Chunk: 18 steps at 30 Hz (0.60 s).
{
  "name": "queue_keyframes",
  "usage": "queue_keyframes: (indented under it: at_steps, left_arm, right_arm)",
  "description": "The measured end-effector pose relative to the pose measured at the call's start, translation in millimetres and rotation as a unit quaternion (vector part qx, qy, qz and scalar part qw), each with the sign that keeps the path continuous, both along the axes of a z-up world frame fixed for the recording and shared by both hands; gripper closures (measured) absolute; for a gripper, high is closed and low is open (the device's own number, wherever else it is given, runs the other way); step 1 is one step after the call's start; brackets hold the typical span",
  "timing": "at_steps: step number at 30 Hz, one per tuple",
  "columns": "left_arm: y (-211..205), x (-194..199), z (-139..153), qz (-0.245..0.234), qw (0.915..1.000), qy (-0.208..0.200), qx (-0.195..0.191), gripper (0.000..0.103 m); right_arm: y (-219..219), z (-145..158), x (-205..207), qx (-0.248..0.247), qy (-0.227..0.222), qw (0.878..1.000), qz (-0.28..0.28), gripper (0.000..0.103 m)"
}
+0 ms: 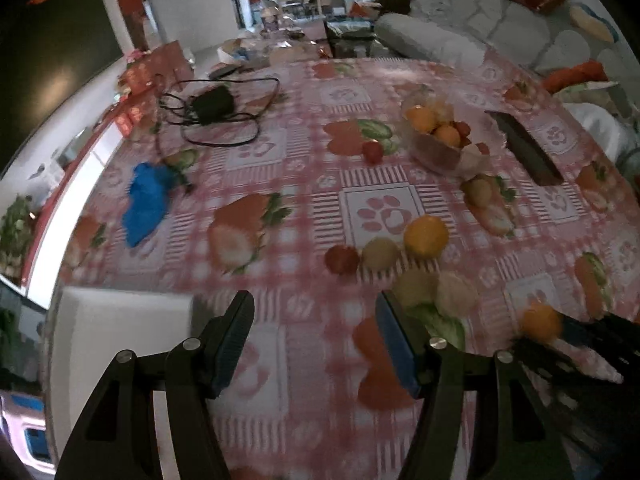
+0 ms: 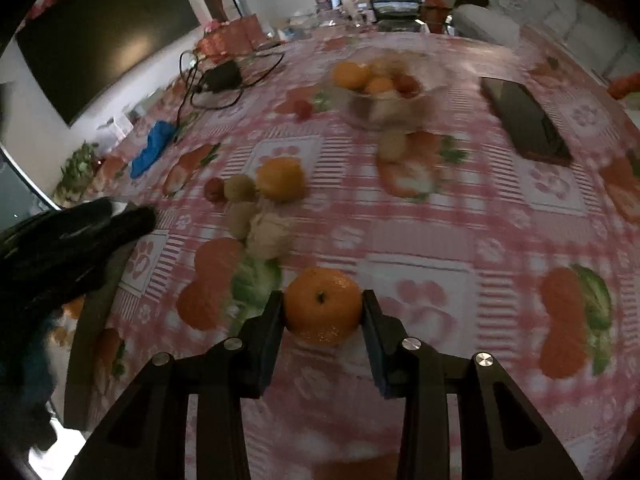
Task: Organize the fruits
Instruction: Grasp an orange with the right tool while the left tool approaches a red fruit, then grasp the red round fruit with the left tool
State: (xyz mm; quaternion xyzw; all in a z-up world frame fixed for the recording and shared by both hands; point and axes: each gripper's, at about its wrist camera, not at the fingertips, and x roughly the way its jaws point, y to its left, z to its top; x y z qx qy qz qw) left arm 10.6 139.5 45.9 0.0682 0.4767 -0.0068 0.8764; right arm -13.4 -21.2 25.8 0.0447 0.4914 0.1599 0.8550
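- The right tool (image 2: 323, 312) is clamped on a tangerine (image 2: 322, 305); both pads are seen pressed against its sides, stem end facing the camera. The fruit sits at the near part of the desk (image 2: 420, 240), low over the cloth; whether it is lifted cannot be told.
- The left tool (image 1: 316, 340) stands apart, nothing between its pads, over bare cloth.
- Handling, judged: the tangerine is light, round and firm under a soft, loose peel. It is likely to roll if released on the flat cloth, and to bruise if squeezed hard. The hold across its widest part appears sound.
- A clear bowl (image 2: 394, 108) already carrying fruit stands further back, well apart from the held tangerine; it is judged the likely destination.
- Loose fruit is noted between: a larger orange (image 2: 280, 179), a small greenish fruit (image 2: 239, 188), a small red one (image 2: 214, 189), and pale ones nearer.
- Surface: a pink checked cloth with fruit prints, smooth, probably plastic-coated and slippery; printed fruit may be mistaken for real.
- Also on the desk: a phone (image 2: 524, 120), a black charger with cable (image 2: 222, 76), a blue cloth (image 2: 154, 148).
- Room: dim living room, a sofa (image 1: 500, 16) beyond.
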Motion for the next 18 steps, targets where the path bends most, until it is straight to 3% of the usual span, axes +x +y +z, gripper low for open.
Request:
queue_keyframes:
  at_steps: [5, 11, 12, 13, 14, 18]
  left_arm:
    - [-0.6, 30.2, -36.8, 0.005, 0.9995, 0.025, 0.020, 0.039]
    - [-4.5, 42.4, -41.3, 0.002, 1.0000, 0.007, 0.004, 0.043]
    - [-6.5, 43.9, -41.7, -0.002, 1.0000, 0.004, 0.000, 0.052]
    - [-8.1, 44.5, -41.6, -0.007, 0.9999, 0.004, -0.009, 0.070]
    - [-9.7, 45.3, -41.6, -0.012, 0.9998, 0.008, -0.016, 0.079]
    - [-10.6, 43.2, -40.6, -0.009, 0.9996, 0.010, -0.023, 0.079]
  right_arm:
    - [-24.2, 12.2, -14.7, 0.020, -0.009, 1.000, -0.008, 0.064]
    - [-25.1, 19.2, -17.5, 0.034, -0.013, 0.999, -0.001, 0.064]
    - [-24.5, 20.0, -18.5, 0.034, -0.015, 0.999, 0.001, 0.064]
    - [-23.8, 20.0, -19.2, 0.033, -0.016, 0.999, 0.003, 0.064]
    - [-22.4, 20.8, -20.0, 0.032, -0.017, 0.999, 0.004, 0.064]
    - [-19.6, 22.9, -22.8, 0.029, -0.017, 0.999, 0.005, 0.064]
